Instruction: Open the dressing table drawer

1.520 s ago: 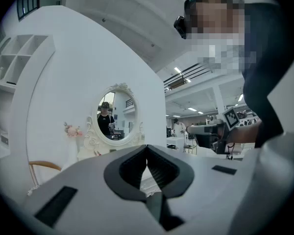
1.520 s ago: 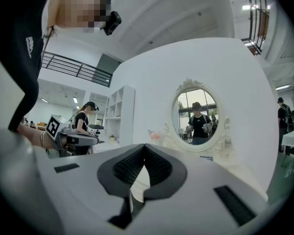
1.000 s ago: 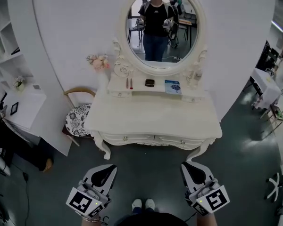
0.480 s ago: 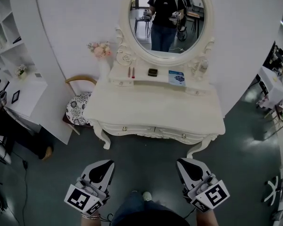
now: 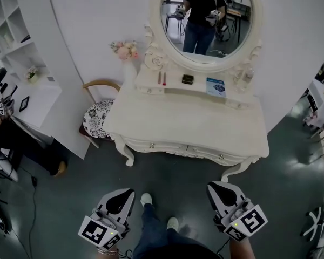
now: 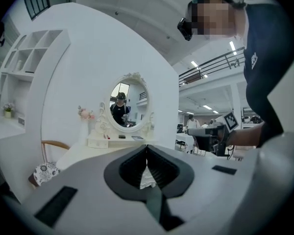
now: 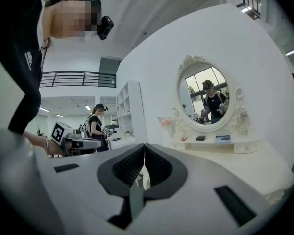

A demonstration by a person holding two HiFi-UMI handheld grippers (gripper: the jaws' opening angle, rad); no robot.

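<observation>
The left gripper [image 5: 125, 194] and the right gripper [image 5: 213, 190] were held low and well apart from the bench [image 5: 189, 120], each with its jaws pressed together on nothing. For a clean pull, one pair of jaws would have to be spread, brought level to a knob [image 5: 152, 145], pinched squarely on it and drawn straight back. The left drawer [image 5: 161, 145] and the right drawer [image 5: 209, 155] were seen shut under the bench top, fronts faced toward the person, long axes laid along the front edge; which was meant could not be told.
</observation>
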